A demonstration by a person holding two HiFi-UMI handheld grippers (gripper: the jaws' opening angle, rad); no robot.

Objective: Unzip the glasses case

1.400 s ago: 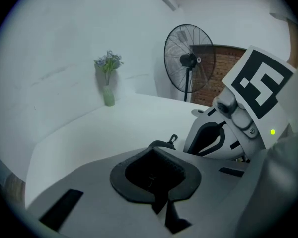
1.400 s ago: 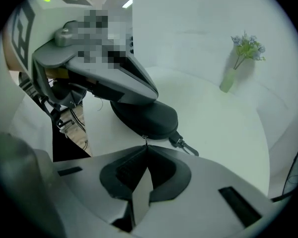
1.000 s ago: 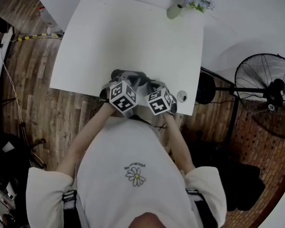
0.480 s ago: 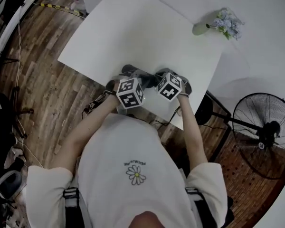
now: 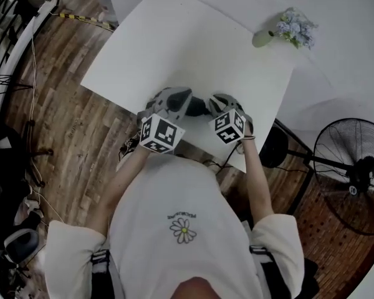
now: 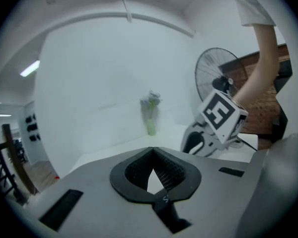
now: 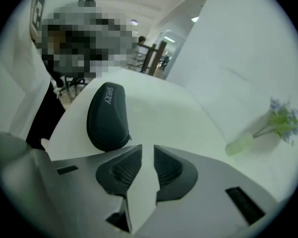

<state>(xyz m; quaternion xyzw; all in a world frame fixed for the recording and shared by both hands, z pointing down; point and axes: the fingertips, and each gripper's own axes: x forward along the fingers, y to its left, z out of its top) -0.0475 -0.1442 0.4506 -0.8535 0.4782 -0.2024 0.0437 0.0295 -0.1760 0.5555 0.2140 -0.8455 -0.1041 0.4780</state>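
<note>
The glasses case [image 7: 108, 117] lies flat on the white table [image 7: 184, 115], near the edge closest to the person. It sits just beyond the right gripper [image 7: 143, 151] and a little to the left of where that gripper points. The case looks closed, so by my reading the unzipping has not begun. The right gripper's jaws are a narrow slit apart and opening, with only bare table between them. The left gripper [image 6: 152, 151] has its jaws together at the tips and holds nothing. It points almost level across the table toward the flower vase [image 6: 150, 127].

To do this step well, I judge that one gripper should pin the case body so it cannot slide while the other takes the zip pull. A small nub [image 7: 130, 138] on the case's near right edge may be that pull. The right jaws need to open just enough to straddle it, come down over it and close firmly. They should then follow the curve of the zip rather than tug straight. The left jaws would have to open before they could steady the case.

In the head view the two grippers cover most of the case, and only a dark sliver shows between them. The left gripper view does not show the case at all. The zip line is too fine to trace, so I cannot say for certain where it starts. The print on the case cannot be read.
</note>
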